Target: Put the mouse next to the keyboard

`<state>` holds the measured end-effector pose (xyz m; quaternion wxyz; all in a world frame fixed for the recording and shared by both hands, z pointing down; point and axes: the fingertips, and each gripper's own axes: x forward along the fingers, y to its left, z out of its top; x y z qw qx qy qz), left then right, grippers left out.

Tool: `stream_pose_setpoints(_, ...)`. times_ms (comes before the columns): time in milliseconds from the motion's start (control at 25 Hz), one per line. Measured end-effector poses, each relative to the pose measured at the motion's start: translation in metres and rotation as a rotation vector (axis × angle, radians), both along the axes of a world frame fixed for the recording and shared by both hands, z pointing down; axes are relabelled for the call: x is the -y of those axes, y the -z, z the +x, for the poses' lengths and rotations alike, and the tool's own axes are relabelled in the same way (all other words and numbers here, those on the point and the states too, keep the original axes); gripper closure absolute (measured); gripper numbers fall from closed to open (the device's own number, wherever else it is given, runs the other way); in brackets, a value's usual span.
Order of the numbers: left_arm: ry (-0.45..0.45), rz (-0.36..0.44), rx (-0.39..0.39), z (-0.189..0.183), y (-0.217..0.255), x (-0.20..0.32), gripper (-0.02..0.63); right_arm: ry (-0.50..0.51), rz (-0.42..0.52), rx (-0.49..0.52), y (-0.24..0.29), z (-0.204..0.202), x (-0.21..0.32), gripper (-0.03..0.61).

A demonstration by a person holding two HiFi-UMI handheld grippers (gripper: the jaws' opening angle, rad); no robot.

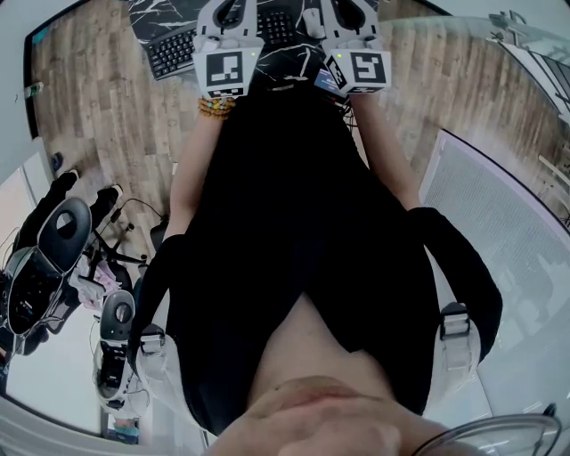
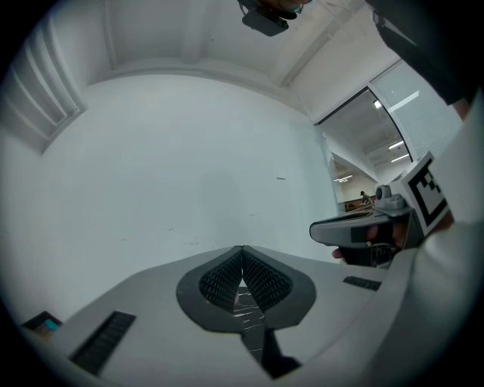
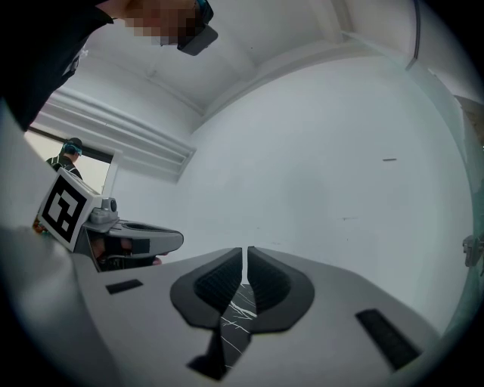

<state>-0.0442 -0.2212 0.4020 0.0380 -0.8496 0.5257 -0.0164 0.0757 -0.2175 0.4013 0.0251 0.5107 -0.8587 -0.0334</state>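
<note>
In the head view a black keyboard (image 1: 174, 52) lies on a black marbled tabletop (image 1: 147, 13) at the top edge. A small pale shape (image 1: 312, 20) between the grippers may be the mouse; I cannot tell for sure. My left gripper (image 1: 230, 11) and right gripper (image 1: 346, 12) are held side by side over the table's near edge, each with its marker cube towards me. In the left gripper view the left gripper (image 2: 242, 261) is shut with nothing between its pads, facing a white wall. The right gripper (image 3: 246, 261) is also shut and holds nothing.
Wood-look floor (image 1: 98, 116) lies left and right of my body. Black office chairs and gear (image 1: 53, 258) stand at the lower left. A white panel (image 1: 499, 205) runs along the right. Each gripper view shows the other gripper (image 2: 378, 227) (image 3: 113, 227) beside it.
</note>
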Motion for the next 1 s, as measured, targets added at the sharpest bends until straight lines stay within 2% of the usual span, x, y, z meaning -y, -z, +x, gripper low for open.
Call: stream_pose_setpoints(1000,0.002,-0.016,0.001,-0.001,-0.005,-0.002,0.600,-0.003,-0.043,-0.013,-0.014,0.005,0.002,0.538)
